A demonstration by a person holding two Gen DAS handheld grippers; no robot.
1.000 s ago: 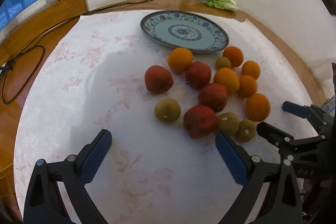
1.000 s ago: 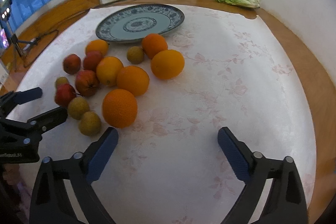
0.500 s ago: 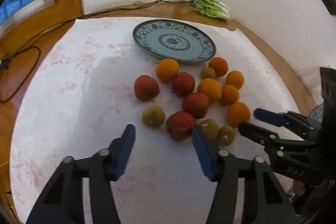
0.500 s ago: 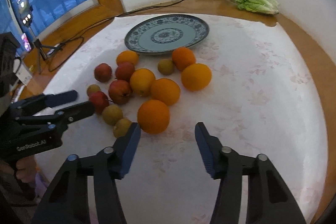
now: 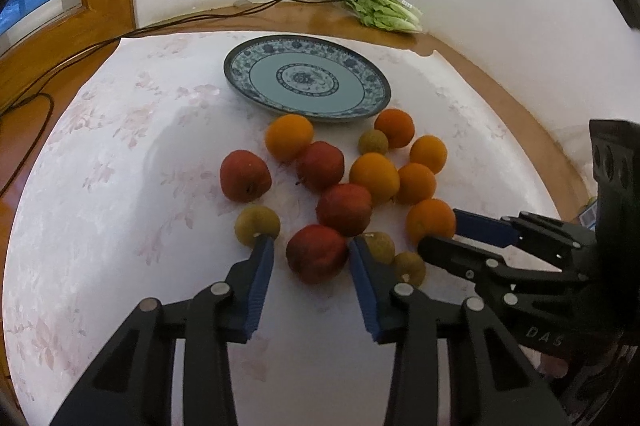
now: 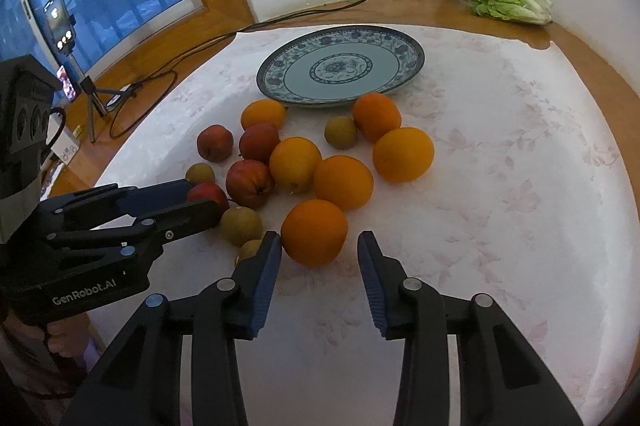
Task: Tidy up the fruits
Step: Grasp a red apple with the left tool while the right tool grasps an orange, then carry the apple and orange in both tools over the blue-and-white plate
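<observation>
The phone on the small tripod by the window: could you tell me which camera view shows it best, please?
The right wrist view: the lit phone on the small tripod stands at its left edge before the window. The left wrist view does not show it.

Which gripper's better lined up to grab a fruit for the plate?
Left, marginally. The left gripper has been closing, and the near apple sits between its tips. The right gripper has also been closing, but its orange lies just ahead. The plate holds nothing.
</observation>
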